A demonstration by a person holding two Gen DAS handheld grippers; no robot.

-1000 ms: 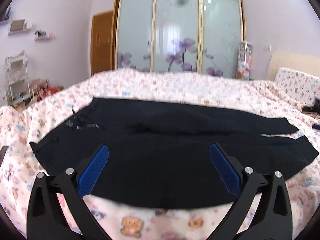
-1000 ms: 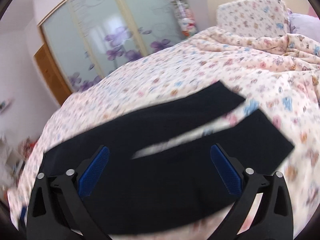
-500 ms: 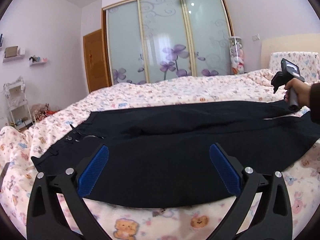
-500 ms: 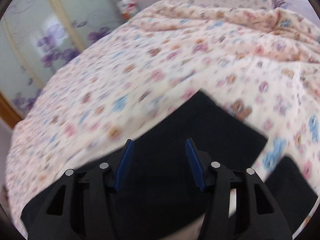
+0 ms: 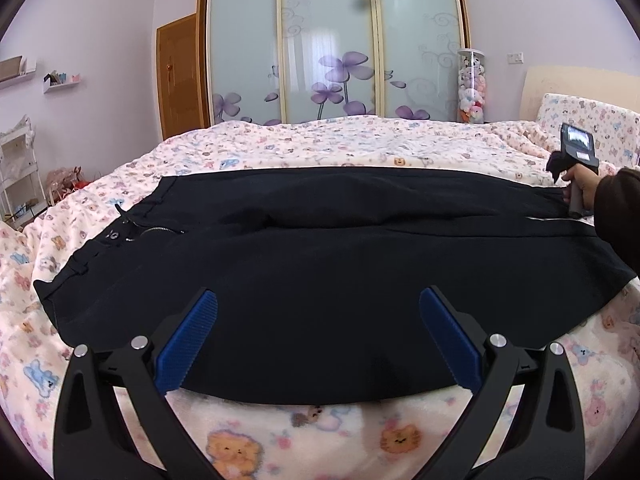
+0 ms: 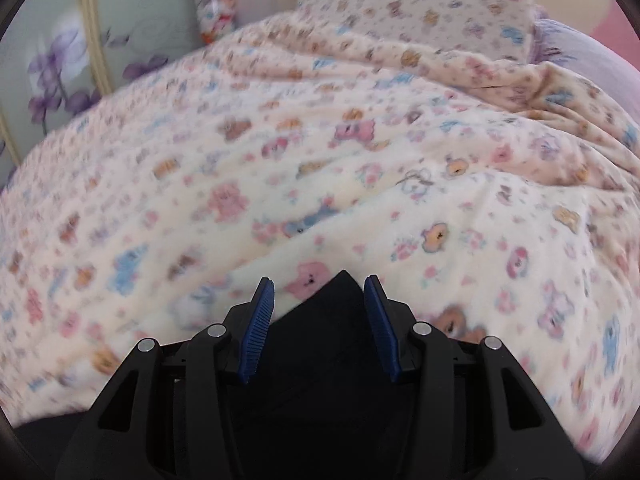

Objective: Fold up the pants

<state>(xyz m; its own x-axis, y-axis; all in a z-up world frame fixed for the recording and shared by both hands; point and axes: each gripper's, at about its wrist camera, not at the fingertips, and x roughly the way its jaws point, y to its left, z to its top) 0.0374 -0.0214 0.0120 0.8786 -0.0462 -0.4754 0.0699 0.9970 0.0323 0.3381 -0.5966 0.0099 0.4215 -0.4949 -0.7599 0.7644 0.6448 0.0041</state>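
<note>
Black pants (image 5: 320, 260) lie flat across the bed, waistband at the left and leg ends at the right. My left gripper (image 5: 318, 320) stands wide open just above their near edge, with nothing between its fingers. At the far right of the left wrist view a hand (image 5: 580, 190) holds the right gripper down at the far leg's end. In the right wrist view my right gripper (image 6: 320, 308) points down over that leg's hem corner (image 6: 340, 320). Its jaws are closing, the corner lies between the blue pads, and they are not pressing on it.
A cream cartoon-print blanket (image 5: 360, 148) covers the whole bed. A matching pillow (image 5: 580, 120) and headboard lie at the right. Sliding glass wardrobe doors (image 5: 332, 40) and a wooden door (image 5: 180, 76) stand behind, with a white rack (image 5: 16, 176) at the left.
My right gripper swept from above the leg ends down to the far leg's hem corner, and its jaws narrowed from wide open. The hand holding it came into the left wrist view.
</note>
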